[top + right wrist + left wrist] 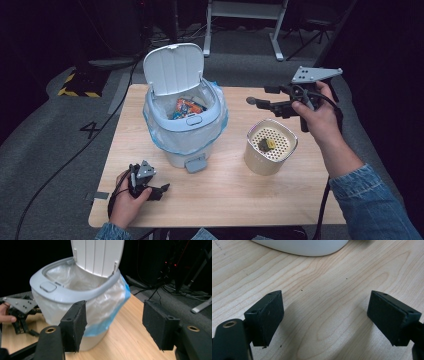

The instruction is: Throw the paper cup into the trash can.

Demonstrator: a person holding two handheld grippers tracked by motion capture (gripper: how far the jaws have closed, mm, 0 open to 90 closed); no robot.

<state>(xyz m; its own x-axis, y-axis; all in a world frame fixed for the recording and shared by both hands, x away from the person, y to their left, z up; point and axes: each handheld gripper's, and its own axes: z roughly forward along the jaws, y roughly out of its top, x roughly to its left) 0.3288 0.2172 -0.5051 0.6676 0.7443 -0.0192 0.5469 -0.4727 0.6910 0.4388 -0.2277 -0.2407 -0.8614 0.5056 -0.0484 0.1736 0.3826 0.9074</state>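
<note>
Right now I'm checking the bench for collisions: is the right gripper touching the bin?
Apart. In the high view the right gripper is held in the air, with bare table between it and the bin.

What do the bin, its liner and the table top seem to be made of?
Bin: likely moulded plastic, smooth matte pale grey. Liner: thin plastic film, translucent, crinkled, with a blue edge. Table top: wood or wood-look laminate, light with visible grain.

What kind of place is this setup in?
Probably a lab or recording studio: a light wooden table on grey carpet with yellow-black hazard tape, trailing black cables, and dark surroundings.
</note>
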